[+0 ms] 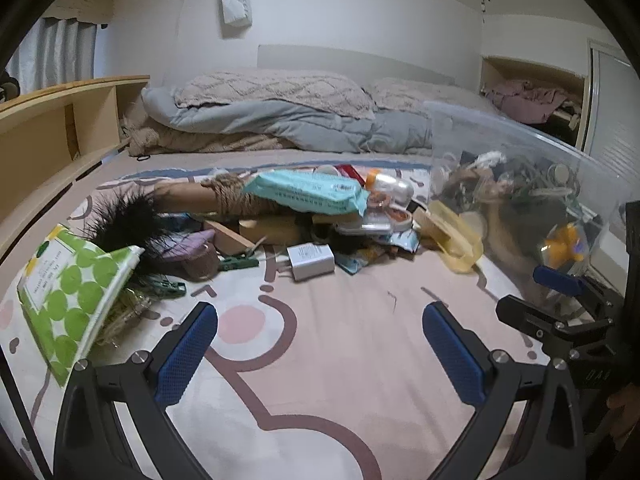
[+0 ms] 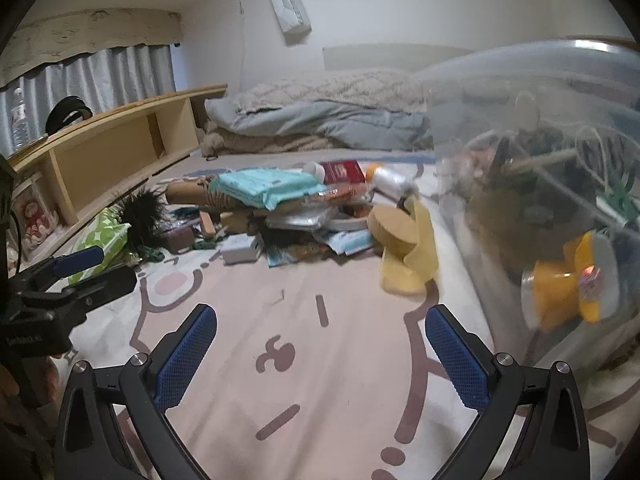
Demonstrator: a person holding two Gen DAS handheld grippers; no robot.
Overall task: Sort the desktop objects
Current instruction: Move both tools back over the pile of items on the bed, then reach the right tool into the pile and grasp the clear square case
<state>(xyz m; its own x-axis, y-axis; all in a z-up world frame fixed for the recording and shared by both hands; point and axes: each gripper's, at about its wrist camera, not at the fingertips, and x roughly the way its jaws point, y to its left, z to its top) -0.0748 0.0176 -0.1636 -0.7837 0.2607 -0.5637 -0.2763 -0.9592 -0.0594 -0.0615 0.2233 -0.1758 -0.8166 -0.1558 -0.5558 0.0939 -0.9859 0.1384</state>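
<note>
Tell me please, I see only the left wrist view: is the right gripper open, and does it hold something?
Observer: The right gripper is open and holds nothing; only the sheet shows between its fingers.
Operator: What stands on top of the shelf? My view cuts it off.
Observer: A clear bottle stands upright near the left end of the shelf.
Operator: Is anything else up there?
Observer: Yes, a black item lies to the right of the bottle; I cannot tell what it is.
</note>
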